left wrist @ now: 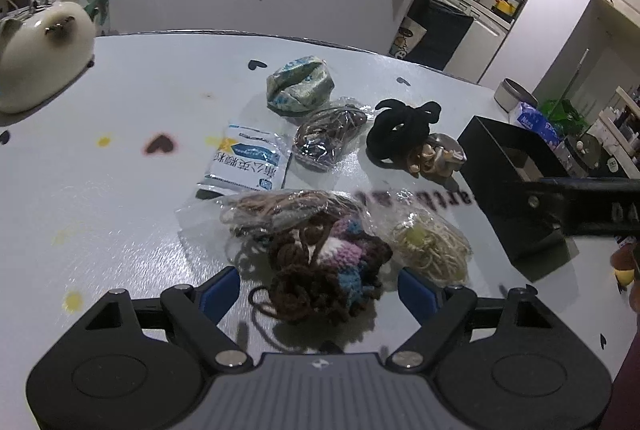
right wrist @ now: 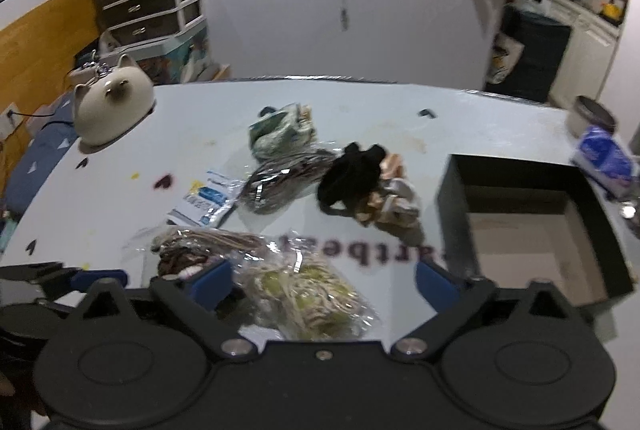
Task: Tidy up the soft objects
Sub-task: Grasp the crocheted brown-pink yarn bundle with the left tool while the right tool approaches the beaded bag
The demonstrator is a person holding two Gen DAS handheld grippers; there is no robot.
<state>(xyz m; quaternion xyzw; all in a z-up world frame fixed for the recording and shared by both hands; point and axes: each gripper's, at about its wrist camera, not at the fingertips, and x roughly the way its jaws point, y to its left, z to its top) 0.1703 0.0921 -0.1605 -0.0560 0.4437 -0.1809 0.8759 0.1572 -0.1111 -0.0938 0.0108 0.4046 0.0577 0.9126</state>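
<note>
Left gripper [left wrist: 320, 290]: jaws spread, straddling the knitted yarn piece [left wrist: 324, 270], pads not pressing it.
Right gripper [right wrist: 324, 282]: jaws spread over the cream cord bag [right wrist: 308, 294], nothing pinched.
Doing it well: I judge each should sink until its pads flank the soft bulk, then close gently on the middle, not on loose strands or crinkly film.
Count on table [left wrist: 140, 190]: two near cord bags, one knit, one white packet [left wrist: 246, 162], one dark bag, one black scrunchie [left wrist: 400, 130], one green pouch [left wrist: 300, 86].
Black box [right wrist: 520, 222]: one, open, right of the pile, the likely destination.
</note>
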